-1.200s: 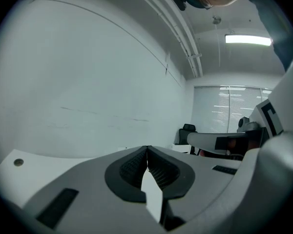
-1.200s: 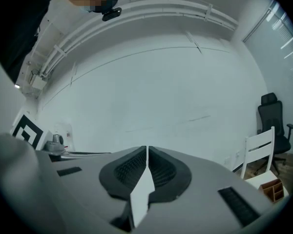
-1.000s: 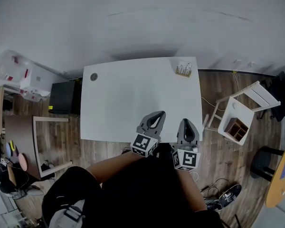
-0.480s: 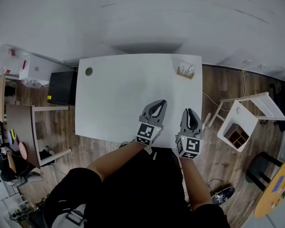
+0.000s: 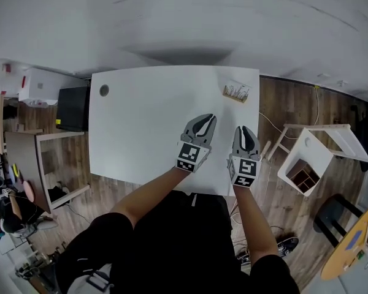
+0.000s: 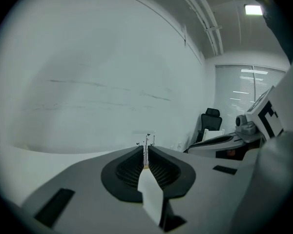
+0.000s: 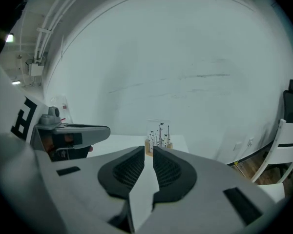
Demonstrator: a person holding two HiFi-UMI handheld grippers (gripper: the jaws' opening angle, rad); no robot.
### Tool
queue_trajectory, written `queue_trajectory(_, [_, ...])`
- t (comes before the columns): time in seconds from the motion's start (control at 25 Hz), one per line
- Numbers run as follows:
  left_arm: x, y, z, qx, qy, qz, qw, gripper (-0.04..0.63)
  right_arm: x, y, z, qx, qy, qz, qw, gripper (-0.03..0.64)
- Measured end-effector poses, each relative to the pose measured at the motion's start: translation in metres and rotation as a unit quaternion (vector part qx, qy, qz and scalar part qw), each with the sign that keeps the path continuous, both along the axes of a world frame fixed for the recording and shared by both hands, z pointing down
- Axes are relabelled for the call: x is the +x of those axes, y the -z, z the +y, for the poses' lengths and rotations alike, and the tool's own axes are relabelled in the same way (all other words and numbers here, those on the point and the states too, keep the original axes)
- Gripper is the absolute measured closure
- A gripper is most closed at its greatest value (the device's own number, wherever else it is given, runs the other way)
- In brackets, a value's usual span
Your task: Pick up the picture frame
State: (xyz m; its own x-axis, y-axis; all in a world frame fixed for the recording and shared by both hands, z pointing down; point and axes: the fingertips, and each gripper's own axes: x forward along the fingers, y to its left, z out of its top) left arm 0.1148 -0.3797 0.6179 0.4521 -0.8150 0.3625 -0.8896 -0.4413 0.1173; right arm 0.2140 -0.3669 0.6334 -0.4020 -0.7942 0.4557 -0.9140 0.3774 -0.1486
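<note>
White table [image 5: 147, 121] fills the middle of the head view, with wood floor [image 5: 294, 109] and a white chair [image 5: 306, 158] at the right. The picture frame [image 5: 236, 92] sits at the table's upper right corner, well apart from the left gripper [image 5: 202, 121] and right gripper [image 5: 245, 132] over the near edge. Only the gripper views show the jaws: the left pair is pressed together, the right pair is a thin slit apart, and both are empty. The right gripper view shows the frame standing upright at centre.

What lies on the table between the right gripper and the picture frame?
Nothing: the head view shows bare table between right gripper and picture frame.
</note>
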Motion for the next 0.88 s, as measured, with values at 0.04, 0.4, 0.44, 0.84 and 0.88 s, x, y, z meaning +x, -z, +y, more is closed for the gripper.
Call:
queue_trajectory(0.04, [0.002, -0.007, -0.006, -0.002, -0.003, -0.003, 1.0, 0.577, 0.002, -0.005, -0.007, 0.0, -0.003, 0.003, 1.0, 0.572])
queue_trajectory(0.4, [0.005, -0.072, -0.047, -0.058, -0.007, -0.024, 0.998, 0.505, 0.013, -0.05, -0.062, -0.024, -0.014, 0.006, 1.0, 0.511])
queue_trajectory(0.44, [0.008, -0.077, -0.054, -0.058, -0.008, -0.027, 0.9979, 0.504, 0.017, -0.056, -0.068, -0.025, -0.016, 0.009, 1.0, 0.511])
queue_trajectory(0.84, [0.006, -0.115, -0.09, -0.091, 0.0, -0.036, 0.9952, 0.5, 0.014, -0.085, -0.106, -0.03, -0.011, 0.029, 0.999, 0.511])
queue_trajectory(0.88, [0.005, -0.117, -0.093, -0.092, 0.002, -0.033, 0.9952, 0.499, 0.013, -0.087, -0.109, -0.03, -0.01, 0.031, 0.999, 0.511])
